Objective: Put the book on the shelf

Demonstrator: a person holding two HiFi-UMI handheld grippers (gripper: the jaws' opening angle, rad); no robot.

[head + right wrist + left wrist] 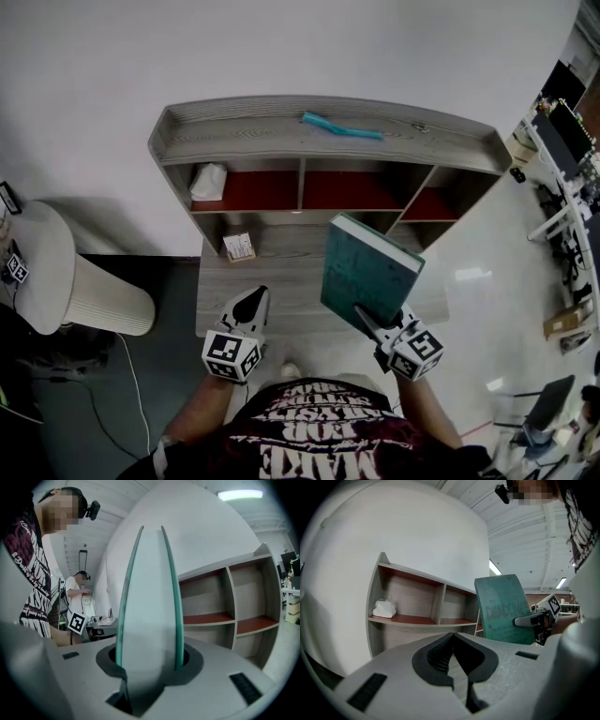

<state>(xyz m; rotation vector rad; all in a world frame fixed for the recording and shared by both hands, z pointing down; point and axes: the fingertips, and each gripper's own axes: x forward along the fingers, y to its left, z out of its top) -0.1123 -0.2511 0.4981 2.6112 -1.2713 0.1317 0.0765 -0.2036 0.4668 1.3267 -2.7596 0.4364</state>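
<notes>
Here the right gripper [373, 325] pinches a teal hardcover book [370, 272] by its lower edge, just right of centre in the head view. The right gripper view shows the pale page block and both teal covers [149, 602] standing upright between the dark pads, which press on the covers from either side [149, 660]. The book sits in the air in front of the grey wood-grain shelf unit with red-brown inner boards [281, 141], in none of its compartments.

The left gripper [253, 302] is at lower centre-left of the head view, beside the right one and apart from the book. In its own view the jaws are pressed together with nothing between them [452, 637]; the book [506, 609] appears at centre right and the shelf unit [436, 604] at centre left.

A crumpled white object [208, 181] lies in the upper left compartment. A thin teal strip [342, 126] rests on the shelf's top board. A small pale box [239, 247] sits on the lower ledge. A white ribbed round bin [94, 300] stands at the left edge.
</notes>
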